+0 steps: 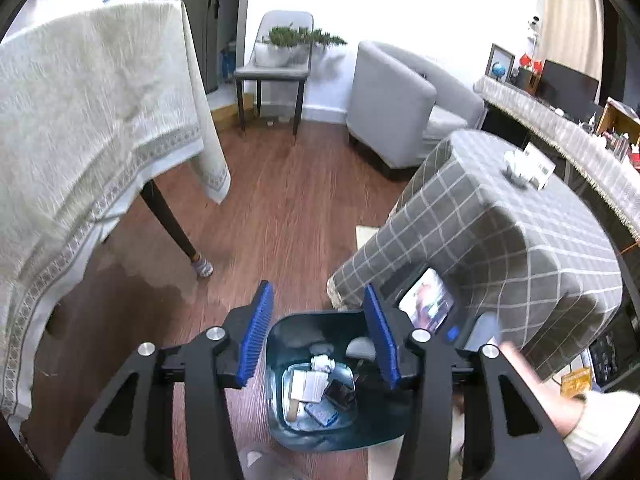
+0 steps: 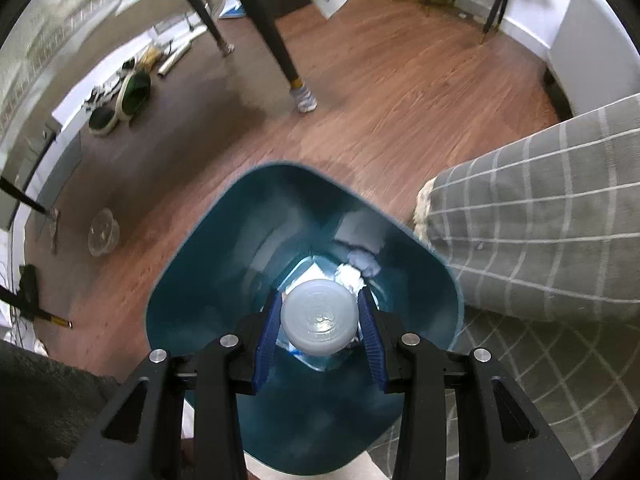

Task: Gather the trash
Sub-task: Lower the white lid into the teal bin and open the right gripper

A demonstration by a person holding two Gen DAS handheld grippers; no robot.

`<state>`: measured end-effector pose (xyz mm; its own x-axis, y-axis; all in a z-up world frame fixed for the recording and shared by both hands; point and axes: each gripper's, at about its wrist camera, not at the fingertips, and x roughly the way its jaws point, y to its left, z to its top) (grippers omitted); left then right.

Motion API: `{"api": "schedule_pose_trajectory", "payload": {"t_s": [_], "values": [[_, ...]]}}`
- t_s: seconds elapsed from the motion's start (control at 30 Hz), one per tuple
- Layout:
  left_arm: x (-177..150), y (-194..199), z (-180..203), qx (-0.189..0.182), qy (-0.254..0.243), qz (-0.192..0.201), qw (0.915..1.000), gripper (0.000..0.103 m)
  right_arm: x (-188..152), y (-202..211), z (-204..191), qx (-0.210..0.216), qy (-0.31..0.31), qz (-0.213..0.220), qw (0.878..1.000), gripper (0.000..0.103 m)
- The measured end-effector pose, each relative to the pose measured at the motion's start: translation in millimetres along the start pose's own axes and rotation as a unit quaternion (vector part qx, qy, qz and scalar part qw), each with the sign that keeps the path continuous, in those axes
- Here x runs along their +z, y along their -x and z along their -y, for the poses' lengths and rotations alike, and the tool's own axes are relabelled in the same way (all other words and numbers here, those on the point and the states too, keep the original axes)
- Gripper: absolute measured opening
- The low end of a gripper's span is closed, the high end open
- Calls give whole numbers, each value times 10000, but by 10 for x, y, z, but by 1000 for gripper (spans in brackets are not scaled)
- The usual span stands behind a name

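A teal trash bin [image 1: 276,364] stands on the wood floor and holds paper scraps and wrappers [image 1: 316,388]. My left gripper [image 1: 318,298] is open and empty, high above the bin's mouth. In the right wrist view the bin [image 2: 224,272] fills the centre. My right gripper [image 2: 319,298] is shut on a clear plastic cup [image 2: 319,315], seen bottom-first, held over the bin's opening. Crumpled tissue [image 2: 362,262] lies deep in the bin. The right gripper's body with its screen [image 1: 426,306] shows in the left wrist view.
A stool with a grey checked cover [image 1: 500,232] stands right of the bin. A table with a cream cloth [image 1: 80,120] and dark legs [image 1: 168,220] is at left. A clear plastic lid [image 2: 103,232] lies on the floor at left. Shoes [image 2: 132,92] lie under the table.
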<state>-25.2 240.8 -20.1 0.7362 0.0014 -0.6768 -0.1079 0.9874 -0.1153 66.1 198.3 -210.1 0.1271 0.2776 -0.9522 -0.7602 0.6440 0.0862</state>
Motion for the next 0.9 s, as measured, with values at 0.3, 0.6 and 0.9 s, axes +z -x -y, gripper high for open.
{"api": "schedule_pose_trajectory", "payload": {"t_s": [0.3,0.6,0.9], "values": [[190,291,13,-60,137,405,9991,43,-194,-302,-113,56,177,-453,9988,40],[290,404,34,-123,231,553,9981,42,-298,-310,-161,136,258,-506,9983,57],[436,464,169,-95,247,679,9973,42,-209,273,-42,-115,249,254,9993,57]]}}
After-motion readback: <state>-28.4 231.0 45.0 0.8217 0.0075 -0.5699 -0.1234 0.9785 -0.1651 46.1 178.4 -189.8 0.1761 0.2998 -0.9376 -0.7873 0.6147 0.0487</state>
